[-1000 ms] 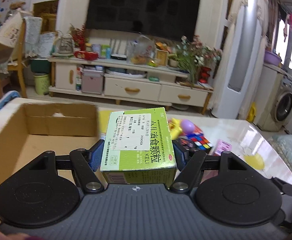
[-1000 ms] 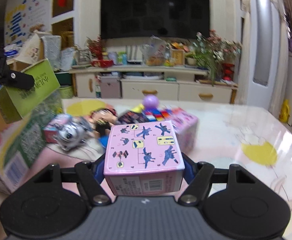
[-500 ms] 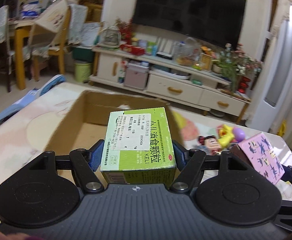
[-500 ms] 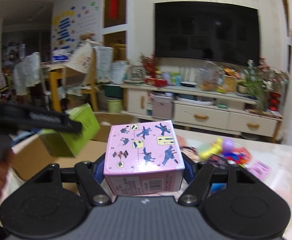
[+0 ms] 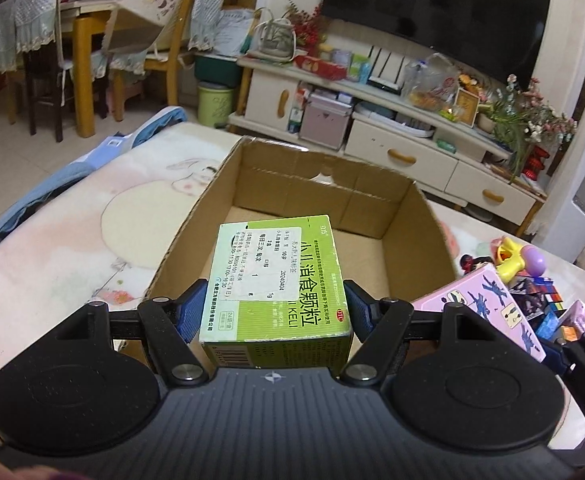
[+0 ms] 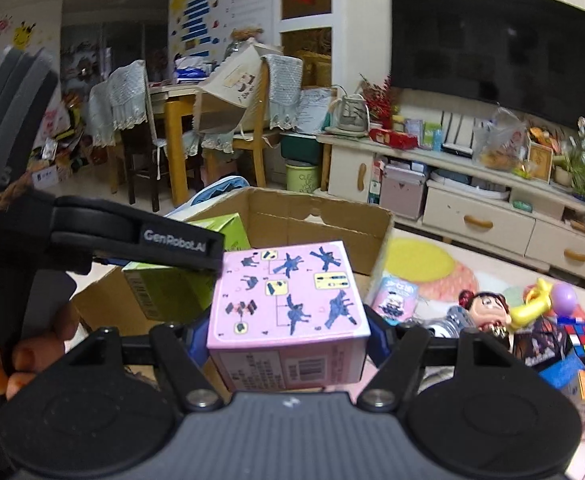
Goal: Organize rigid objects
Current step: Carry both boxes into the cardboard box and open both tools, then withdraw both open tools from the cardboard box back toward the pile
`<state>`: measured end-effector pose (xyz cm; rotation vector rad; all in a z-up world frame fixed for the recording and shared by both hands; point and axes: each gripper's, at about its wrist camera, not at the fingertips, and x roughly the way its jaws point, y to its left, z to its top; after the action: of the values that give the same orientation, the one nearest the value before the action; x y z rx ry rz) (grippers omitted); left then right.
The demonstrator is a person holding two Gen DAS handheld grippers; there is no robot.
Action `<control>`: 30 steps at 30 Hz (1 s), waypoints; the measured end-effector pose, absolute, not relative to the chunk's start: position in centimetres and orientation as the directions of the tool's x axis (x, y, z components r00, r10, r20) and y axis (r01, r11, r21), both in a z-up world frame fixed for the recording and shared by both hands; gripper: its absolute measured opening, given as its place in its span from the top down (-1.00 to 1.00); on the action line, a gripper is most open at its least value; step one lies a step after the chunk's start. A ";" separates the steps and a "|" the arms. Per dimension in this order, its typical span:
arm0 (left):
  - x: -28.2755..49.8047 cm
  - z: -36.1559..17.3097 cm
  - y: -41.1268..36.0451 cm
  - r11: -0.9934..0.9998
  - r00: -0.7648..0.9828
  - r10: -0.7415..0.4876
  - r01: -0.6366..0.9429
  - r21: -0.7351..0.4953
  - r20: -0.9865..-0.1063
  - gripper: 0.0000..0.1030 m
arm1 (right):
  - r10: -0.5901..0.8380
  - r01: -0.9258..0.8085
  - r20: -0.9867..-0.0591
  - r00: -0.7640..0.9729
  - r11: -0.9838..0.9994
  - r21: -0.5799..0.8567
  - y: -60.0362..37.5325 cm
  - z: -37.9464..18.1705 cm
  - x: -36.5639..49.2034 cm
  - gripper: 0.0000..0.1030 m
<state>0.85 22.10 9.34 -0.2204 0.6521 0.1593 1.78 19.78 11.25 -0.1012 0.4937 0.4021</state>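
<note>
Both grippers are loaded: left gripper (image 5: pixel 274 304) clamps a green medicine box (image 5: pixel 276 276) above the open cardboard box (image 5: pixel 196 216), and right gripper (image 6: pixel 288 330) clamps a pink toy box (image 6: pixel 288 300) at about 3 o'clock of it, close beside. I judge the two boxes could bump if both go down together, because the carton is narrow. Only the right wrist view shows the doll (image 6: pixel 486 308) and Rubik's cube (image 6: pixel 578 334) clearly at 3 o'clock; only the left view shows the carton's bare floor.
</note>
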 end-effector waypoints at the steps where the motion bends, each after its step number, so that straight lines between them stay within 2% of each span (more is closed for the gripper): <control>1: 0.8 9.4 22.2 0.963 0.783 0.080 -0.220 -0.154 -0.617 -0.71 | 0.354 -0.404 -0.479 0.803 0.915 0.000 19.9 11.3 1.8 -0.39; 7: 0.3 9.6 21.7 0.956 0.777 0.107 -0.251 -0.150 -0.621 -0.72 | 0.389 -0.446 -0.477 0.788 0.895 -0.007 20.9 11.4 1.2 -0.38; 11: 0.2 9.8 21.6 0.956 0.780 0.123 -0.258 -0.137 -0.614 -0.97 | 0.384 -0.453 -0.486 0.785 0.891 -0.029 21.5 11.3 1.4 -0.41; 14: 0.0 9.8 21.8 0.951 0.779 0.134 -0.275 -0.143 -0.612 -0.97 | 0.387 -0.454 -0.483 0.786 0.891 -0.025 21.5 11.4 1.2 -0.41; 15: 0.1 9.8 22.1 0.947 0.780 0.138 -0.284 -0.148 -0.610 -0.97 | 0.391 -0.459 -0.483 0.783 0.888 -0.026 21.6 11.4 1.2 -0.45; 19: 0.1 10.0 22.3 0.936 0.785 0.148 -0.307 -0.170 -0.602 -0.98 | 0.407 -0.479 -0.471 0.783 0.877 -0.039 21.7 11.4 0.8 -0.82; 30: 0.0 10.3 21.0 0.950 0.823 0.105 -0.249 -0.188 -0.558 -1.00 | 0.327 -0.386 -0.406 0.853 0.920 -0.070 19.8 11.6 -0.8 -0.85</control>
<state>0.00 21.02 10.30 -0.2593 0.5750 0.1908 -0.76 19.75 11.65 -0.1510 0.4001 0.3767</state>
